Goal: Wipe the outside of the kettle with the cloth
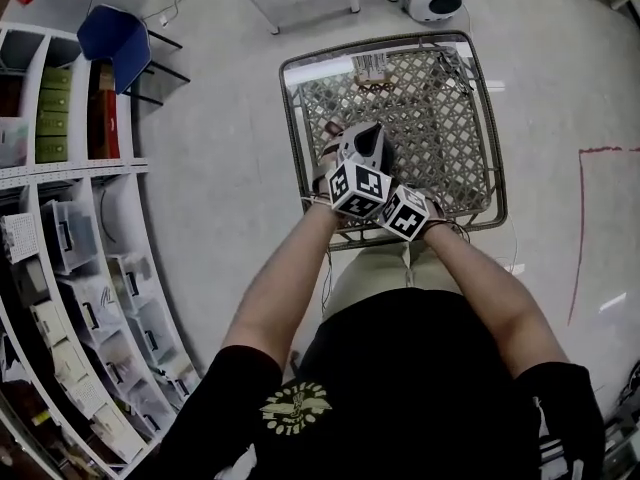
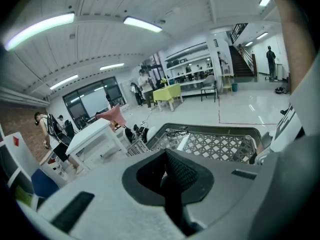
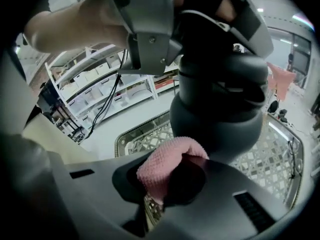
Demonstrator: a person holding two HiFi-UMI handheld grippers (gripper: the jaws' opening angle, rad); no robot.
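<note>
Left gripper (image 2: pixel 172 168): jaws together; in the right gripper view we see it holding the grey kettle (image 3: pixel 220 109) by its top, clear of the mesh table (image 1: pixel 445 108).
Right gripper (image 3: pixel 170 178): clamped on the cloth (image 3: pixel 164 165) (pink, bunched), which lies against the kettle's lower side.
Kettle: centre of the head view.

Nubbly pink cloth (image 3: pixel 167 166), matt dark kettle (image 3: pixel 215 119), metal lattice tabletop (image 1: pixel 440 118), glossy floor (image 1: pixel 230 168)
</note>
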